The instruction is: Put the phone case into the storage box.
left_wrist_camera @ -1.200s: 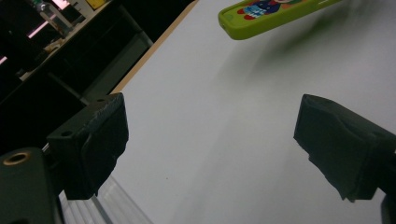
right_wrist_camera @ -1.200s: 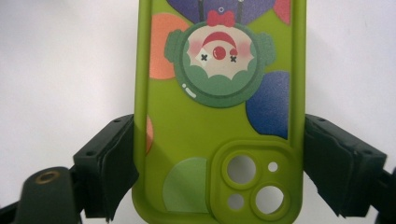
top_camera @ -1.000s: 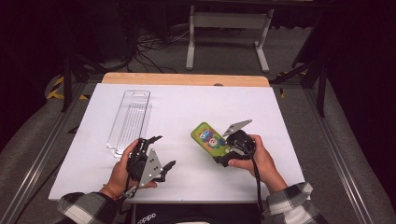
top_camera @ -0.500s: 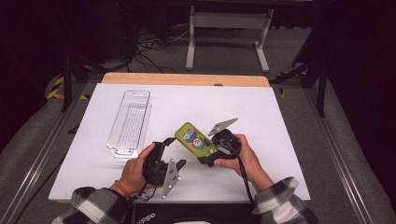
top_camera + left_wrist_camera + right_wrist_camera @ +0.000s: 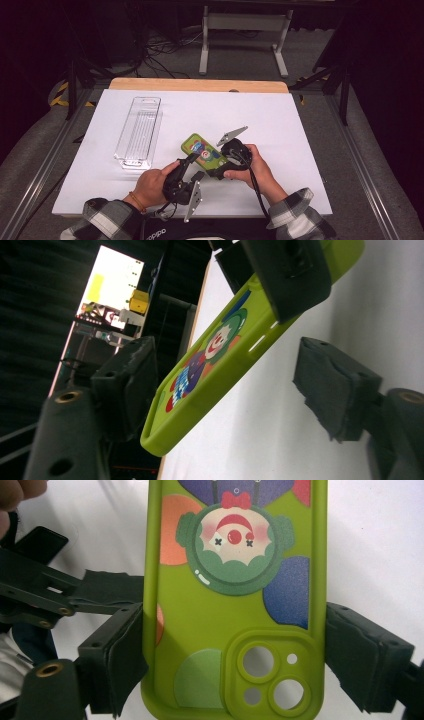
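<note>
slippage worries me: my right claw (image 5: 216, 161) pinches the case (image 5: 202, 151) by its edges, while my left claw (image 5: 192, 167), closing, half-wide around it, could knock it loose.

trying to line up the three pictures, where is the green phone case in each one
High view: the phone case sits low at centre, between the two hands, above the white table.
Left gripper view: it runs slantwise from the top right down to the bottom centre.
Right gripper view: it stands upright in the middle, camera cutouts at the bottom.
Shared landmark: the clown face printed on the case.
</note>
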The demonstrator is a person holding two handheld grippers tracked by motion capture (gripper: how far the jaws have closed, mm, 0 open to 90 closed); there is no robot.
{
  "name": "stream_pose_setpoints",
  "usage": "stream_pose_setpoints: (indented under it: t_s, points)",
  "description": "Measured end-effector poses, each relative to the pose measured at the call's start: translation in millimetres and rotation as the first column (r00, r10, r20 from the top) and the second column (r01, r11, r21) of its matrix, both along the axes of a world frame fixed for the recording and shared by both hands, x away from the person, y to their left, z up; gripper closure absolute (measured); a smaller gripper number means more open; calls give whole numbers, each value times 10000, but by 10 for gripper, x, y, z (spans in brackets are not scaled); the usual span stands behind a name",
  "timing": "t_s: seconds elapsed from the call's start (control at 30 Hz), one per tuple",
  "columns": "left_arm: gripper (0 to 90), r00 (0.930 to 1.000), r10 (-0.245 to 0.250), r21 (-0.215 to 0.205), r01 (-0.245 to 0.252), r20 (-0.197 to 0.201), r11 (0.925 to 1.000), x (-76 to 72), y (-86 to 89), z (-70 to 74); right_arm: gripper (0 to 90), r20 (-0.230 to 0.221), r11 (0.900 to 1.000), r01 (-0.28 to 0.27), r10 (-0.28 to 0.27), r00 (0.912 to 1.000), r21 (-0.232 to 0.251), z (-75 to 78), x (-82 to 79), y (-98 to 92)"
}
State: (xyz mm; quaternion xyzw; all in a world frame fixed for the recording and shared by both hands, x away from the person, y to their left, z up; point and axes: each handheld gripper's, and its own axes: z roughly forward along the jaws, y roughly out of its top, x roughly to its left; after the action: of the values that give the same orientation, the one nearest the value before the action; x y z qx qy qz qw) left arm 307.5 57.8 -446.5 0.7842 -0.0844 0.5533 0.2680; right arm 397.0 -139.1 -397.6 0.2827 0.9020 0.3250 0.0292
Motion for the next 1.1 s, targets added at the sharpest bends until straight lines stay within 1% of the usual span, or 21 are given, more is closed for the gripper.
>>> stream_pose_setpoints:
  t_s: [0.03, 0.13, 0.17, 0.23, 0.27, 0.3, 0.33, 0.37, 0.43, 0.47, 0.5, 0.53, 0.6, 0.7, 0.73, 0.77, 0.8, 0.93, 1.0, 1.07, 1.1]
  points:
    - [308, 10000, 73, 68, -73, -2, 9999, -9, -9, -13, 168, 10, 10000, 4, -4, 10000, -1, -1, -1, 2]
    - [433, 9993, 116, 427, -131, 363, 9990, -20, -39, -32, 167, -42, 10000, 5, -5, 10000, 26, 3, -5, 4]
    - [448, 9991, 61, 586, -86, 420, 9982, -20, -50, -39, 167, -46, 10000, 11, -11, 10000, 49, 5, -3, -1]
    - [498, 9973, 155, 939, -223, 718, 9953, -30, -75, -71, 167, -64, 10000, 1, -1, 10000, 75, 12, 1, -14]
    - [517, 9971, 140, 987, -214, 746, 9949, -32, -82, -86, 167, -56, 10000, 7, -6, 10000, 74, 15, -2, -12]
    - [534, 9959, 99, 1262, -213, 904, 9918, -26, -101, -90, 167, -62, 10000, -6, 6, 10000, 64, 16, -7, -6]
    - [549, 9948, 280, 1452, -421, 982, 9885, -33, -107, -115, 167, -61, 10000, -59, 59, 10000, 39, 14, -12, 4]
    - [568, 9938, 217, 1563, -387, 1090, 9869, -34, -113, -132, 167, -69, 9999, -120, 120, 9999, 16, 13, -17, 12]
    - [612, 9948, 76, 1416, -220, 1015, 9897, -32, -126, -169, 167, -99, 9998, -193, 193, 9998, -29, 6, -22, 25]
    - [643, 9929, -3, 1688, -200, 1193, 9854, -29, -137, -166, 167, -110, 9998, -191, 190, 9998, -37, 2, -22, 31]
    - [663, 9931, 45, 1688, -244, 1173, 9854, -33, -136, -183, 166, -101, 9998, -191, 190, 9998, -75, 0, -19, 32]
    - [682, 9916, -51, 1692, -171, 1296, 9854, -28, -139, -191, 166, -130, 9998, -185, 185, 9997, -22, -2, -18, 32]
    - [724, 9909, -11, 1918, -249, 1344, 9811, -32, -141, -182, 166, -110, 9998, -176, 175, 9998, -48, -3, -18, 38]
    - [749, 9913, -21, 2027, -247, 1313, 9789, -33, -142, -181, 165, -133, 9998, -182, 182, 9997, 58, 2, -17, 36]
    - [758, 9882, -81, 2229, -266, 1531, 9745, -40, -152, -174, 164, -127, 9998, -161, 162, 9998, 82, 3, -17, 34]
    - [767, 9894, -42, 2178, -279, 1453, 9756, -41, -152, -194, 163, -142, 9998, -127, 128, 9998, 122, 5, -16, 31]
    - [772, 9871, -122, 2319, -254, 1593, 9724, -43, -165, -189, 163, -157, 9998, -111, 113, 9998, 147, 4, -16, 30]
    - [777, 9886, 35, 2350, -391, 1502, 9712, -48, -163, -199, 160, -127, 9999, -57, 58, 9999, 118, 3, -26, 36]
    - [778, 9849, -71, 2478, -365, 1728, 9681, -43, -164, -179, 156, -176, 9996, 34, -30, 9998, 264, 2, -27, 39]
    - [779, 9864, -6, 2462, -405, 1645, 9684, -47, -156, -172, 158, -208, 9995, 49, -43, 9998, 308, 2, -26, 34]
    - [779, 9875, 66, 2332, -437, 1572, 9714, -49, -148, -175, 157, -242, 9993, 66, -57, 9997, 357, 9, -28, 27]
